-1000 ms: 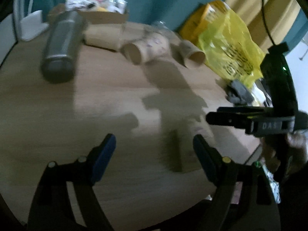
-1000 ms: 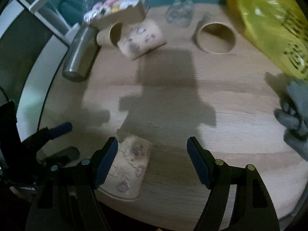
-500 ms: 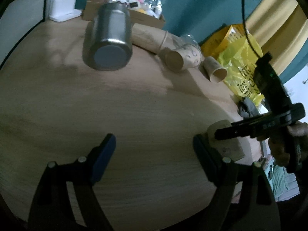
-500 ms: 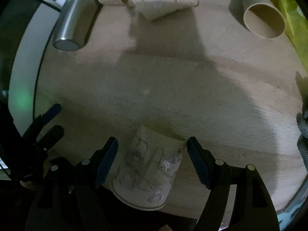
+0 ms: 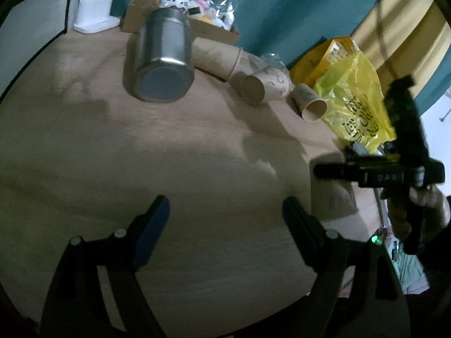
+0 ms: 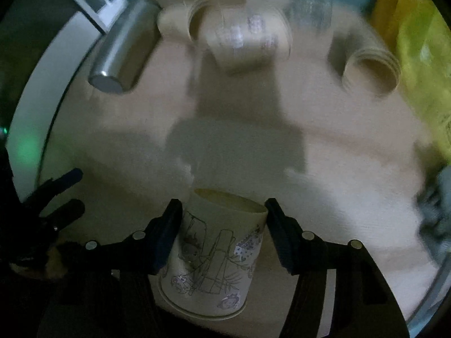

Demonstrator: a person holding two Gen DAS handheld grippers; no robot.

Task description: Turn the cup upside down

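A printed paper cup [image 6: 214,256] stands upside down, base up, on the round wooden table [image 6: 324,169] near its front edge. My right gripper [image 6: 222,233] straddles the cup, its blue pads touching or almost touching the sides; the view is blurred. In the left wrist view the cup [image 5: 332,197] shows at the right behind the right gripper [image 5: 375,174]. My left gripper [image 5: 225,222] is open and empty over bare table. It shows at the left edge of the right wrist view [image 6: 62,194].
A steel tumbler [image 5: 163,59] lies on its side at the back. Paper cups [image 5: 265,87] lie beside it, one with its mouth open [image 5: 310,105]. A yellow plastic bag [image 5: 352,95] and a cardboard box of toys [image 5: 186,8] stand at the far edge.
My right gripper has closed in around the cup, which now stands base up between the pads. My left gripper swung over the table and stayed open.
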